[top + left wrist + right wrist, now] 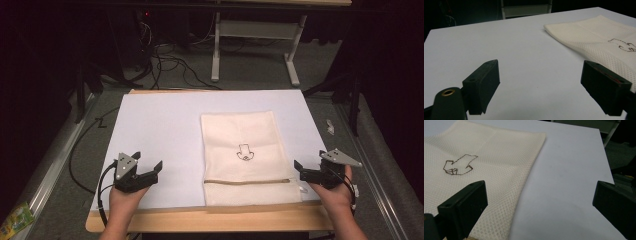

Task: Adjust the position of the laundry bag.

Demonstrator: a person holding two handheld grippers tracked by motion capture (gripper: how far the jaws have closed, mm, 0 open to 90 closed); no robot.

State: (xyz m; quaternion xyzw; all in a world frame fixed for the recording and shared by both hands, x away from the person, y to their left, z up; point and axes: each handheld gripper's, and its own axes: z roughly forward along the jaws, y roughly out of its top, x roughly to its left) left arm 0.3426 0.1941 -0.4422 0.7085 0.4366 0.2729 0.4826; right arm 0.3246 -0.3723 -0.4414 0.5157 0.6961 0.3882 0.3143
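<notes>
Lying flat on the white table sheet [165,130], right of centre, the cream mesh zip bag with a small dark line drawing [246,157] runs its long axis near to far, zipper end nearest the person. Its right edge sits just beside the right gripper [306,172], so I'd say that hand is way closer. The left gripper [148,170] is well apart, out left. Both have jaws spread wide, holding nothing.
</notes>
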